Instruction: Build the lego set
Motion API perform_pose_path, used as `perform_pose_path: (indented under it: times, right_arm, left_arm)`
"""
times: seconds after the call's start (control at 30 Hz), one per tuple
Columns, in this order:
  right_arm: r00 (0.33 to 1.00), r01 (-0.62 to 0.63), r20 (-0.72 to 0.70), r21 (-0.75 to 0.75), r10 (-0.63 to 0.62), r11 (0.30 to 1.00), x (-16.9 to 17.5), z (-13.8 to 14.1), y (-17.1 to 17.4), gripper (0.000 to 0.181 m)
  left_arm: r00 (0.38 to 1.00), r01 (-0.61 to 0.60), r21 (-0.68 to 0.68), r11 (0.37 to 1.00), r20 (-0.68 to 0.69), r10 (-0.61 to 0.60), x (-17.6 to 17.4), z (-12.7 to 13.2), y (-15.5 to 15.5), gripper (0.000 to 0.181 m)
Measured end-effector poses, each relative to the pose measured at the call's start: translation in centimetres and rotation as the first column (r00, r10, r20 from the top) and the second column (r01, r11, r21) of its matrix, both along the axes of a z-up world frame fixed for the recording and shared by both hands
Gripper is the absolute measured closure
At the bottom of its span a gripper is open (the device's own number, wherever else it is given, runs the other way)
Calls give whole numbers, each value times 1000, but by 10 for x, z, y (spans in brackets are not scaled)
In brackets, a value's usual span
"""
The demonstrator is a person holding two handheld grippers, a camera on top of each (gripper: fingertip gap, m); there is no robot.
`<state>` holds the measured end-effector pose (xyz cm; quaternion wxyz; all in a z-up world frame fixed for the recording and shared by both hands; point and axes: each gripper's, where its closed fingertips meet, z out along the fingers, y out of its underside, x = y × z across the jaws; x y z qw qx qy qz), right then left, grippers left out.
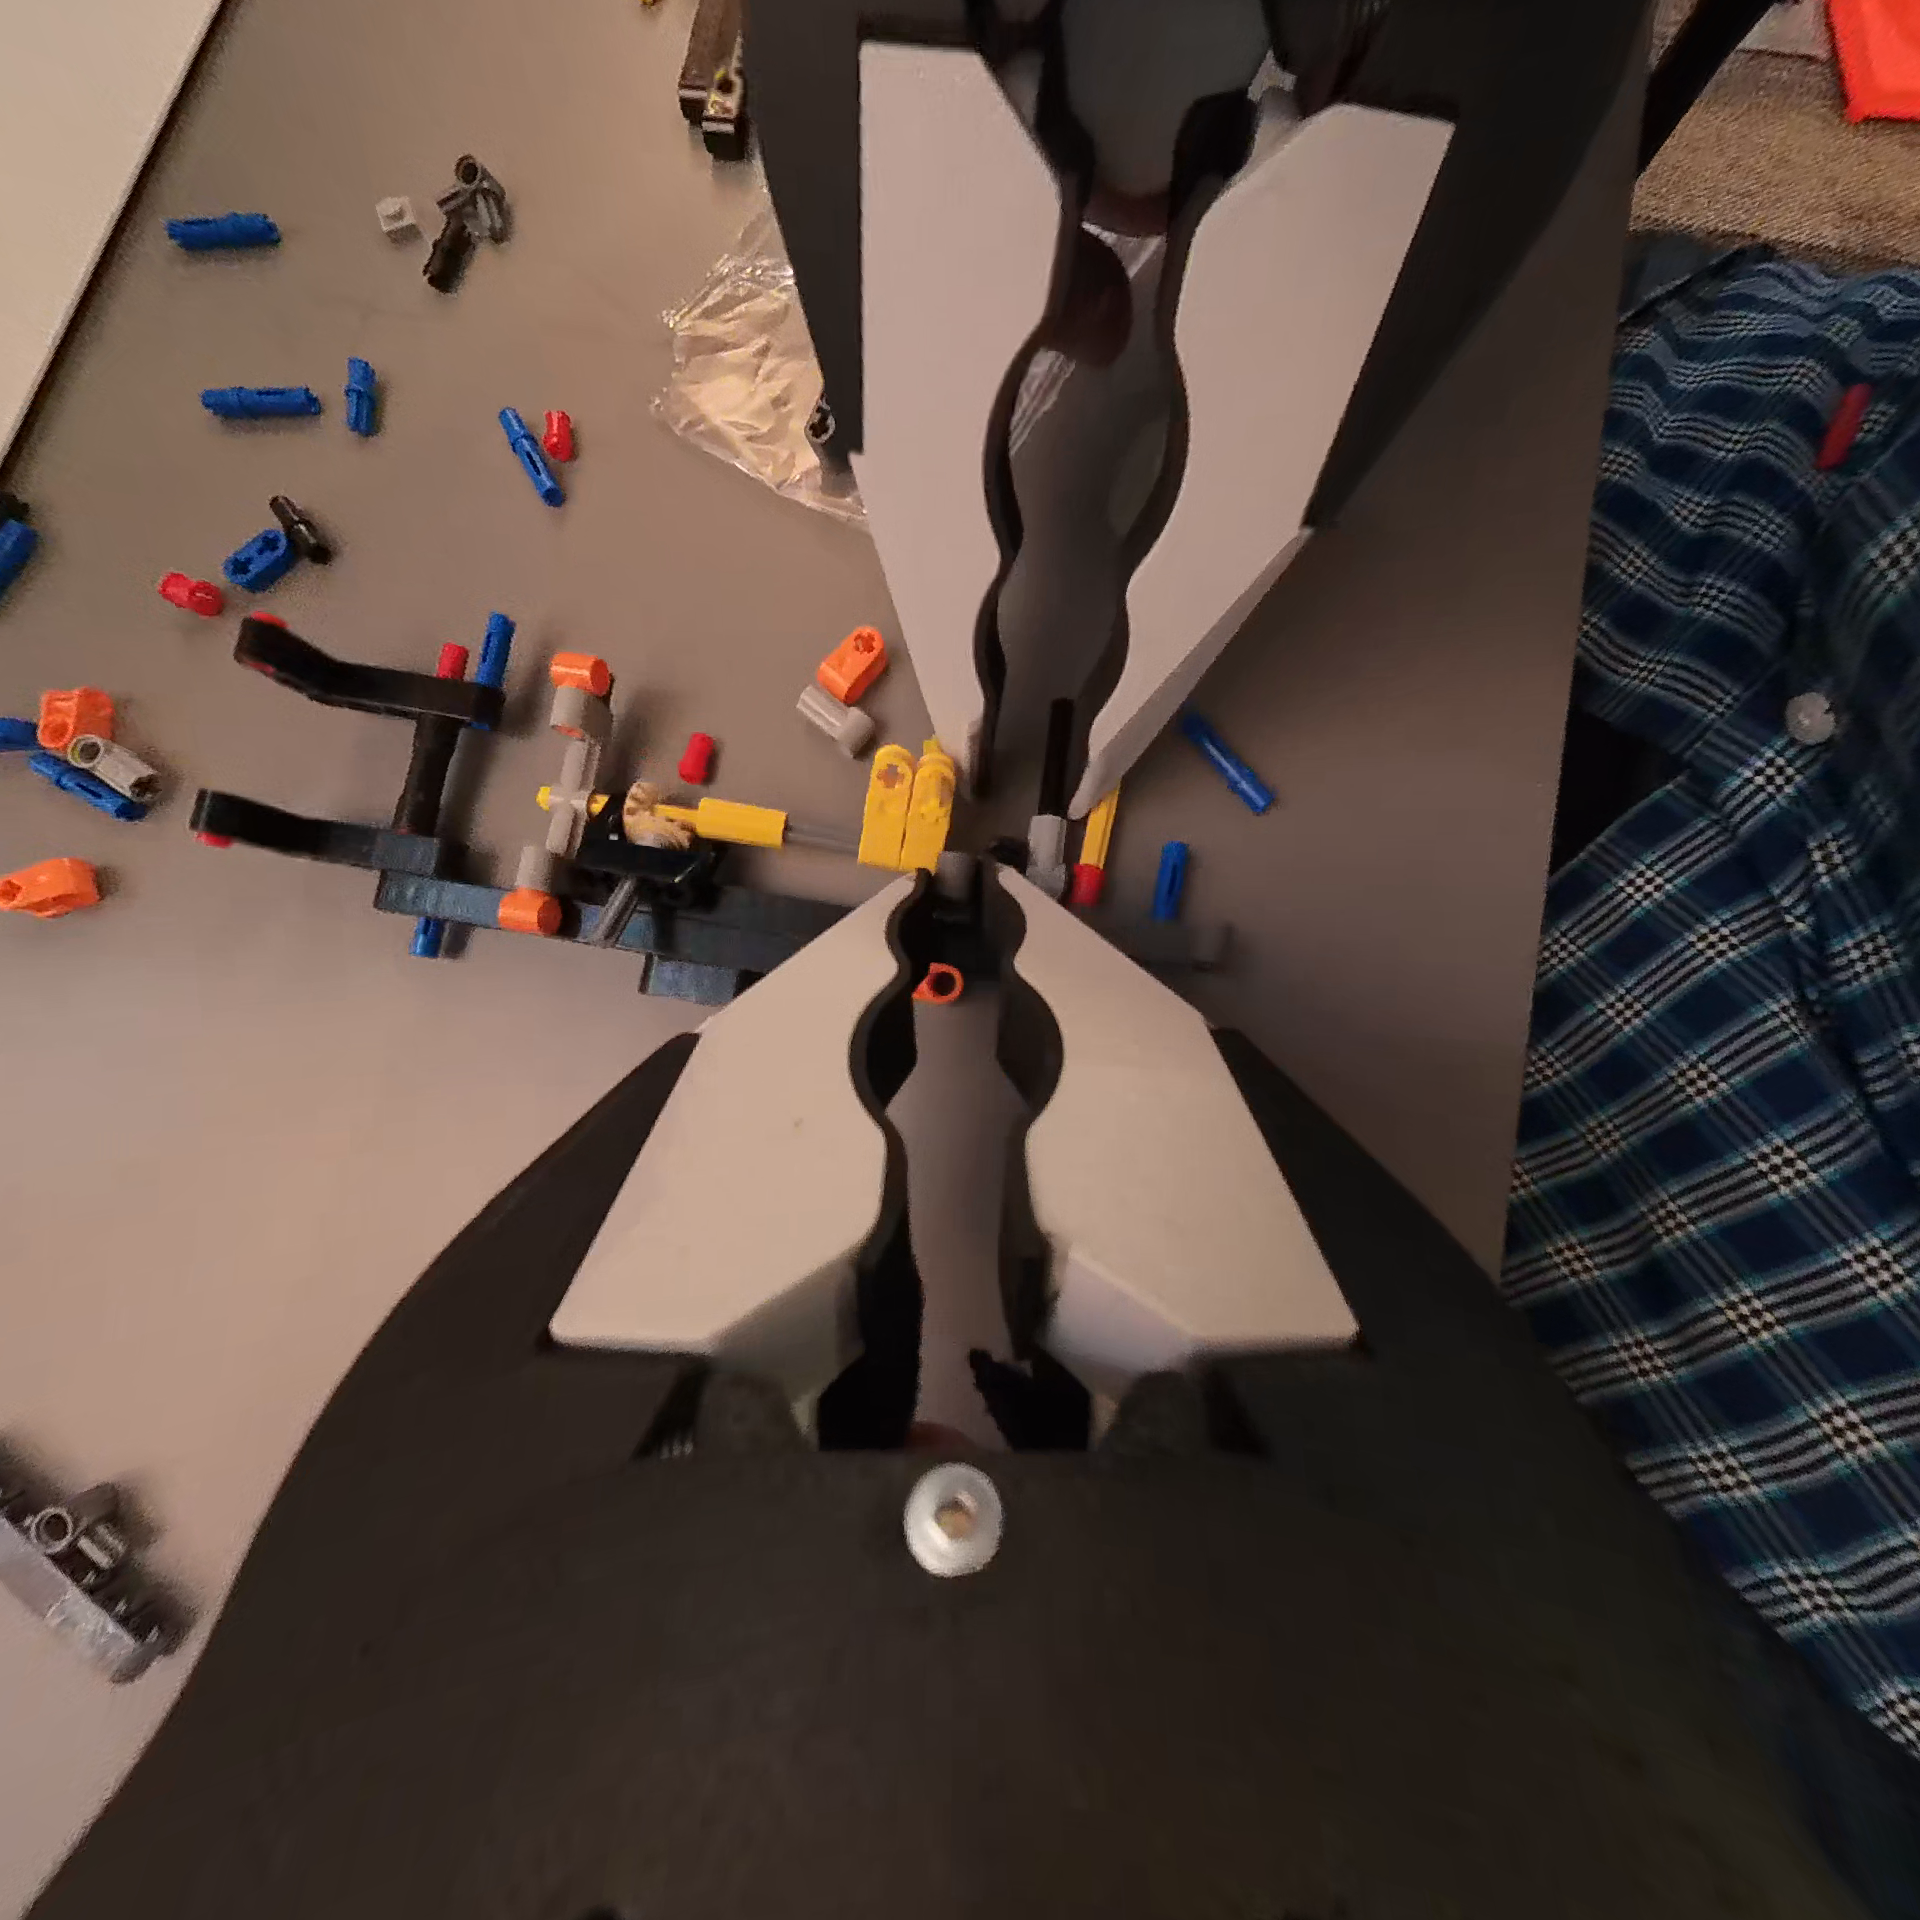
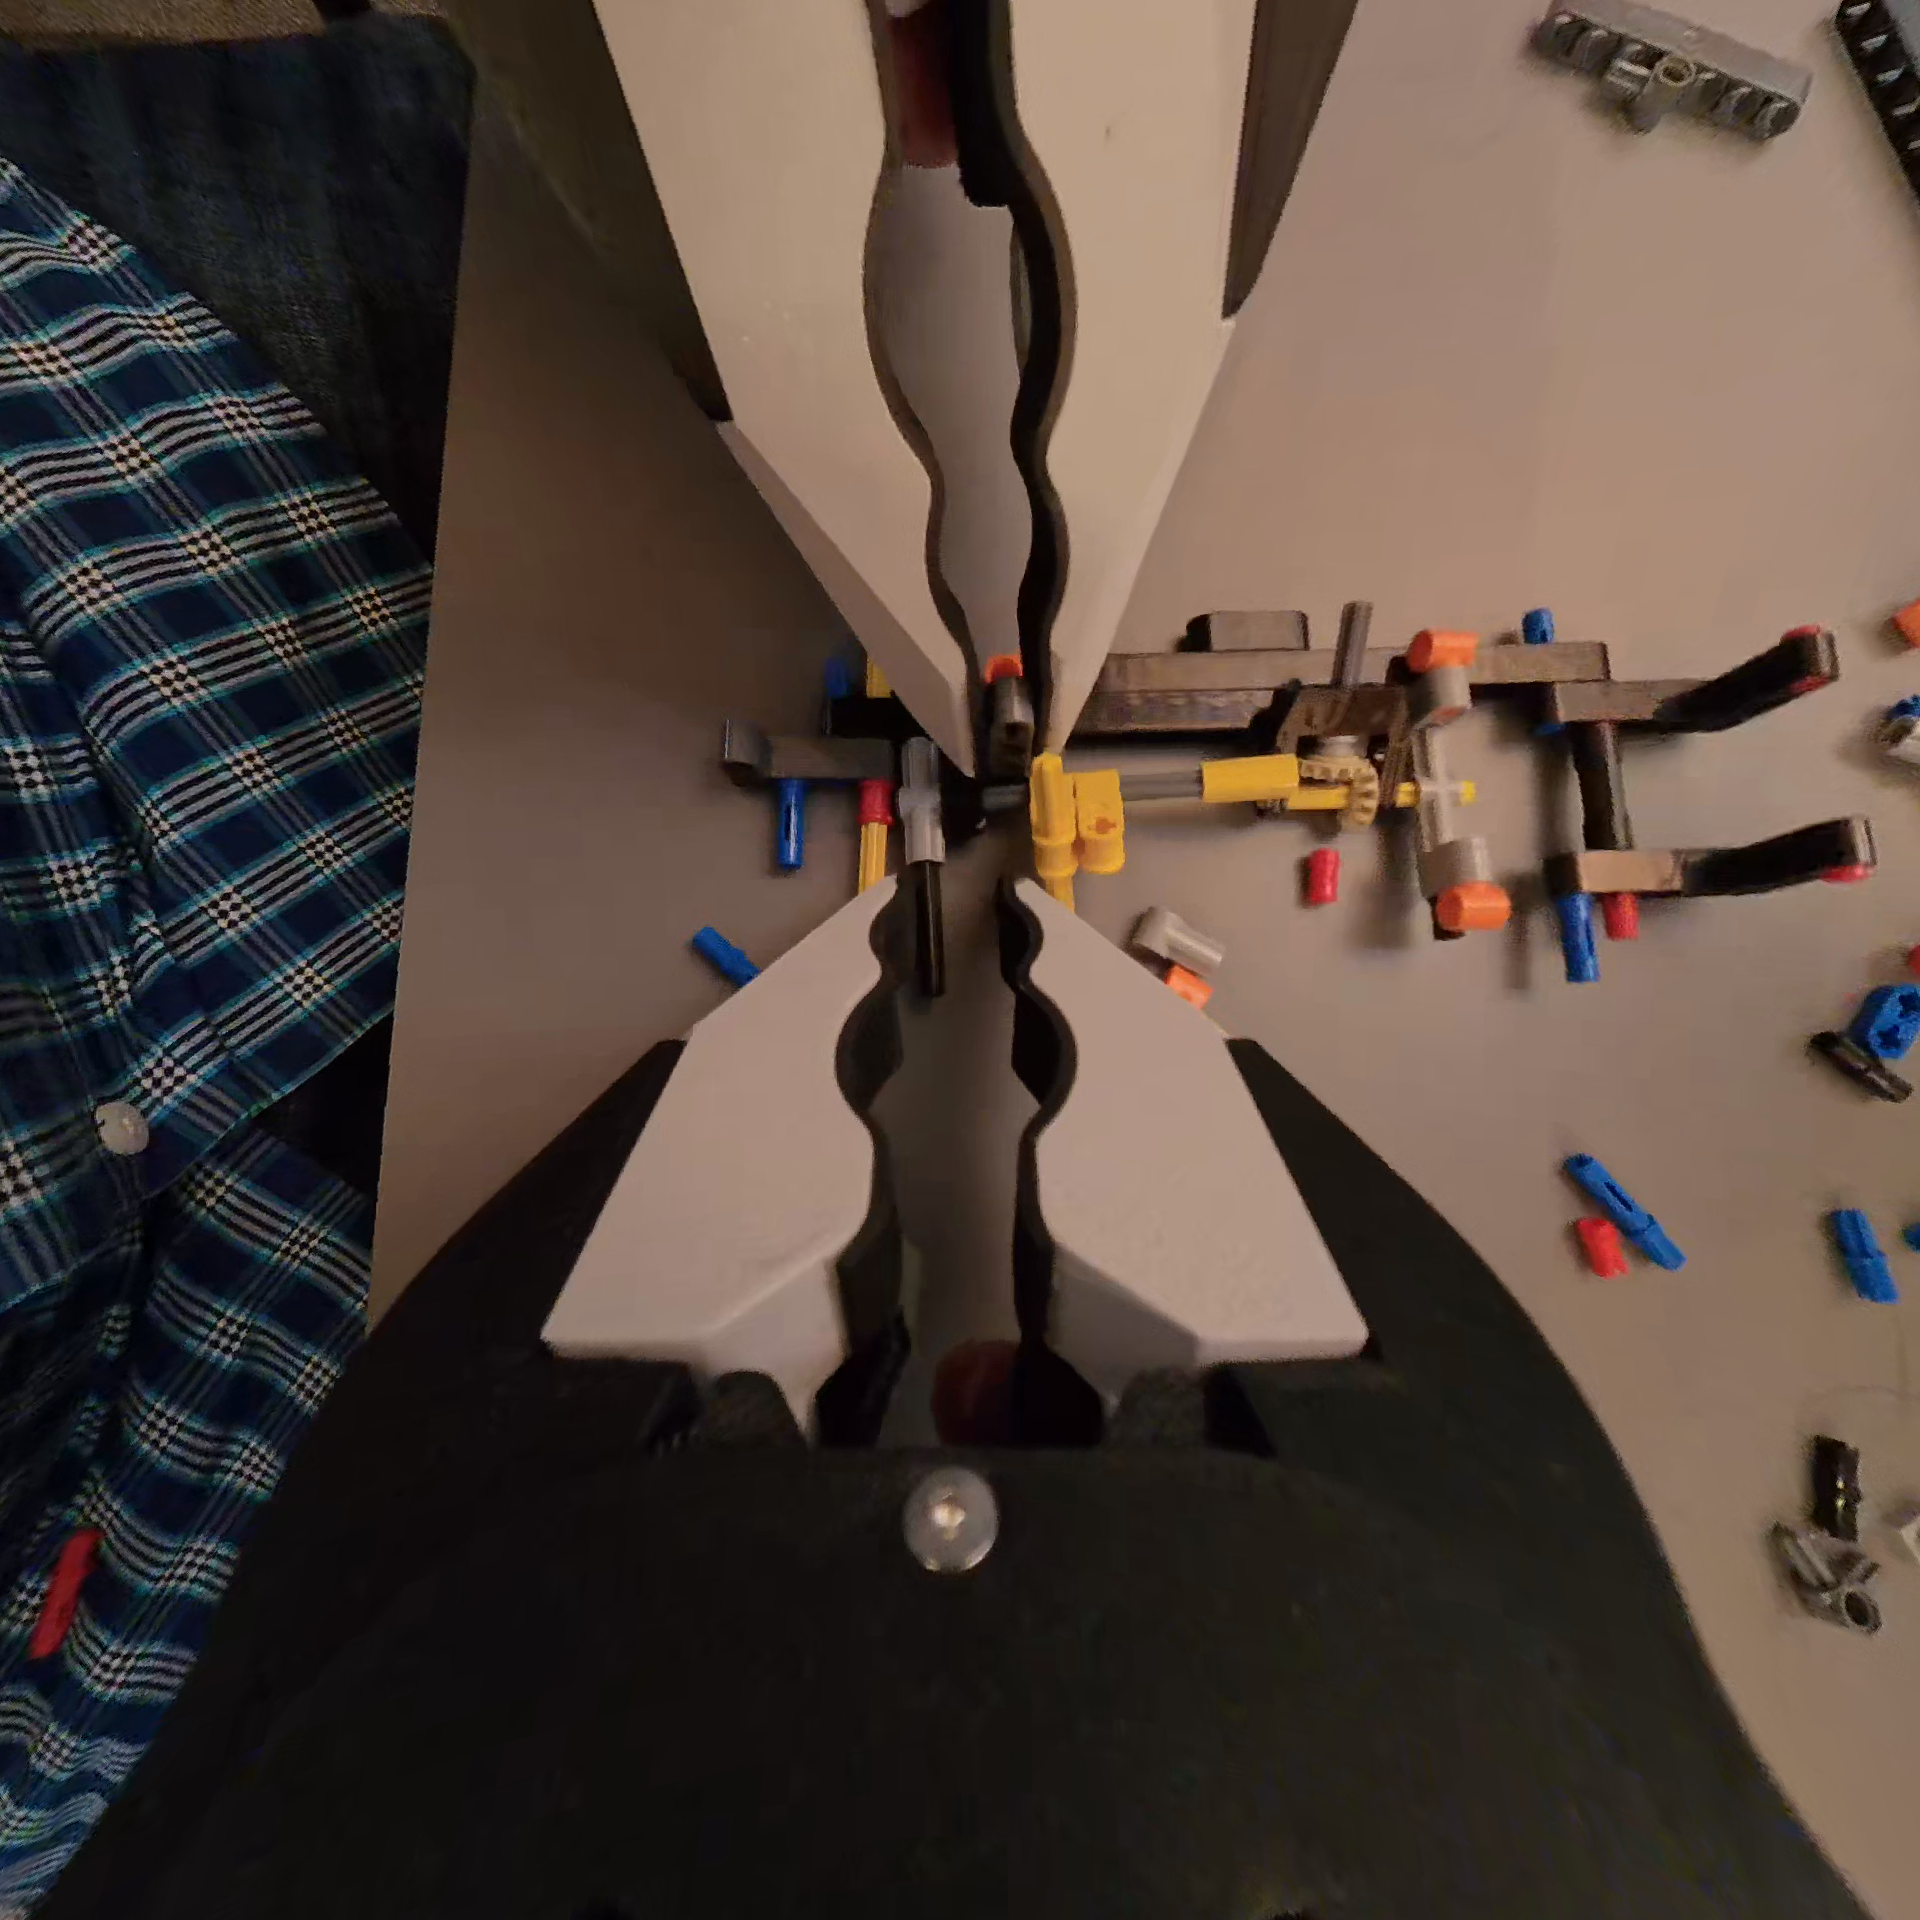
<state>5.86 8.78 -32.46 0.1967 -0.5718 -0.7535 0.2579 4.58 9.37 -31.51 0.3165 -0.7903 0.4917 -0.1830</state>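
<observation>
The partly built lego frame [image 1: 717, 930] of dark beams lies on the grey table [image 1: 312, 1143], with a yellow axle, a tan gear [image 1: 649, 810] and yellow connectors [image 1: 904, 805]. My left gripper [image 1: 958, 881] is shut on a black connector with an orange pin [image 1: 940, 982] at the frame's end; it also shows in the right wrist view [image 2: 1006, 727]. My right gripper [image 2: 951, 888] faces it from the other side, jaws narrowly open. A black axle [image 2: 928, 935] plugged into a grey connector [image 2: 920, 810] lies between them against the left finger.
Loose blue, red and orange pins [image 1: 260, 400] lie scattered over the table. A crumpled clear bag [image 1: 748, 384] lies behind the frame. A grey beam [image 2: 1673, 73] sits apart. A person in a blue plaid shirt [image 1: 1745, 935] sits at the table edge. The tips of both grippers are at nearly the same place. Left tips and right tips are each some 20 centimetres from the grey beam [image 2: 1673, 73]. Seen from the left wrist view [image 1: 55, 1536] as well.
</observation>
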Motion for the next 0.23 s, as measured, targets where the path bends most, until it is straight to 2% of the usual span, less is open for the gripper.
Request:
perform_pose_path:
  times: [0.23]
  right_arm:
    - [998, 61, -25, -3, -61, 998, 11, 5, 14, 161]
  left_arm:
    - [1000, -7, -4, 1000, 6, 7, -1, -1, 1, 177]
